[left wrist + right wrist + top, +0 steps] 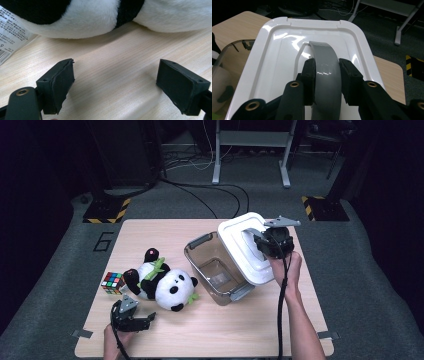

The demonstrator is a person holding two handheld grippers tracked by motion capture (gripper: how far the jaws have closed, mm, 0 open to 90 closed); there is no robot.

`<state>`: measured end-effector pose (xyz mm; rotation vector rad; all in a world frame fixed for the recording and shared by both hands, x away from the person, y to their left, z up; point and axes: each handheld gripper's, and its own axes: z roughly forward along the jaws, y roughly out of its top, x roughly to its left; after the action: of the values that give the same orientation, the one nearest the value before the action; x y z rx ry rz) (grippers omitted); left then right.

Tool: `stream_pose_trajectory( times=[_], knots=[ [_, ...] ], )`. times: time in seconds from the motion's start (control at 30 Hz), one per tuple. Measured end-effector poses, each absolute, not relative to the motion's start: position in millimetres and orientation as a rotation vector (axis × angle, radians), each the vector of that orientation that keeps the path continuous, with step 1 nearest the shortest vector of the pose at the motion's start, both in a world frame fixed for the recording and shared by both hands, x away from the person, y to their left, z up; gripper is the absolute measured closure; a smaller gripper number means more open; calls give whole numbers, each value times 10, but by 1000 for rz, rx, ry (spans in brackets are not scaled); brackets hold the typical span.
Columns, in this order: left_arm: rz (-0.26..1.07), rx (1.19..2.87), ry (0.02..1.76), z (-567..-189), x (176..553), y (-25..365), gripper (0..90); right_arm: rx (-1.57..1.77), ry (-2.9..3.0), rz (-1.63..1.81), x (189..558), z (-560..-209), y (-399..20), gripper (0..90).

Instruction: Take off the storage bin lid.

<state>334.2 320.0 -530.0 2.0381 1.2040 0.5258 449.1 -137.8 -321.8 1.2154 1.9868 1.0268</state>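
Your right claw (327, 82) is clamped on the grey arched handle (324, 65) of the white lid (243, 251), and you hold the lid tilted against the far right rim of the clear bin (216, 270), partly over its opening. The lid looks light and stiff, but its glossy plastic is likely slippery, so the handle is the right place to hold it. Keep the pads square on the middle of the arch, where the band is widest; a grip near either end would probably let the lid swing.

Your left claw (145, 319) rests on the bench (240, 330) with its jaws wide apart and nothing between them, well left of the bin and just in front of the toy panda (160, 281). The panda is soft and will squash under the pads, so take it by the body rather than a limb. A puzzle cube (113, 282) sits beyond the panda, farther left of the bin.
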Motion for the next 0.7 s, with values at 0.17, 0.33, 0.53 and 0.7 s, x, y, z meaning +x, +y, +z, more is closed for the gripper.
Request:
stream_pose_trajectory(
  times=[0.17, 0.33, 0.53, 0.7],
  knots=[
    [526, 2041, 1203, -5299, 3342, 3201, 143, 1243, 1965, 1030, 4503, -3232, -1480, 670],
    [526, 2041, 1203, -5299, 3342, 3201, 143, 1264, 1949, 1026, 4517, -3251, -1566, 670],
    [526, 2041, 1203, -5299, 3342, 3201, 143, 1294, 1927, 1018, 4543, -3279, -1680, 670],
    [526, 2041, 1203, -5299, 3342, 3201, 143, 1319, 1906, 1006, 4559, -3306, -1765, 670]
  ],
)
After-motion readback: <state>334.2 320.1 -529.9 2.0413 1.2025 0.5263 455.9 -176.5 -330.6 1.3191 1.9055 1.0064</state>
